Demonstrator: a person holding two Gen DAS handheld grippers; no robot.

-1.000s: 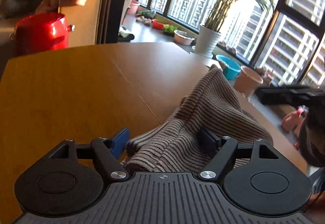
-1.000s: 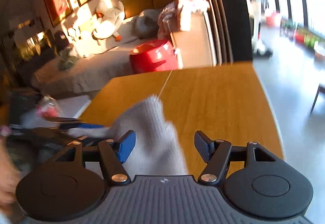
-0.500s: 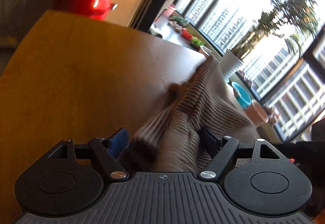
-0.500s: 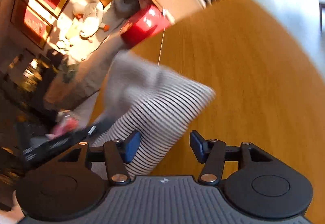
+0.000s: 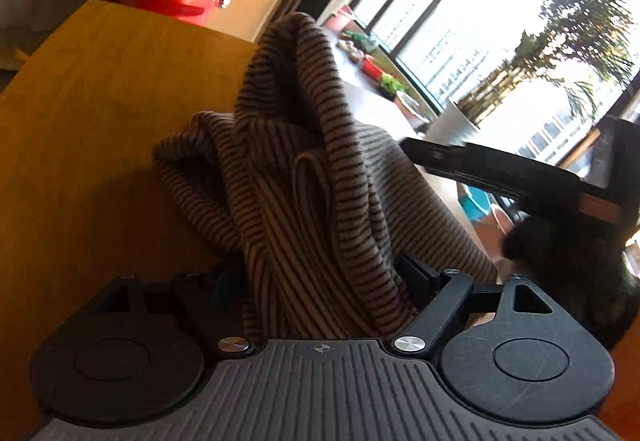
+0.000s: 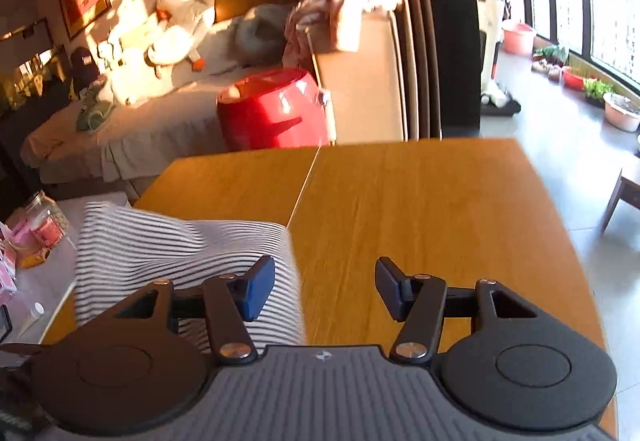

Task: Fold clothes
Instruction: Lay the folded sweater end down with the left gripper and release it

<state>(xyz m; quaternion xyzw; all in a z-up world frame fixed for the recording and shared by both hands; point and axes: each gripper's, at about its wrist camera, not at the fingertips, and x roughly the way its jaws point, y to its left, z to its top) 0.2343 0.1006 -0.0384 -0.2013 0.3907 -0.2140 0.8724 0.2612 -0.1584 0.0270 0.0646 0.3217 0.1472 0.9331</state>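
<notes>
Left gripper [image 5: 320, 277] bunches striped garment [image 5: 304, 169] over table [image 5: 100, 121]

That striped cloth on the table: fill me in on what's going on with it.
A person is folding a striped garment on a wooden table, with a hand-held gripper in each hand. The left hand-held gripper has a bunched part of the fabric between its fingers, and the cloth rises in a heap in front of it. The right hand-held gripper is open with nothing between its fingers; the garment's edge lies under its left finger only. The fold is not yet flat or finished.
</notes>
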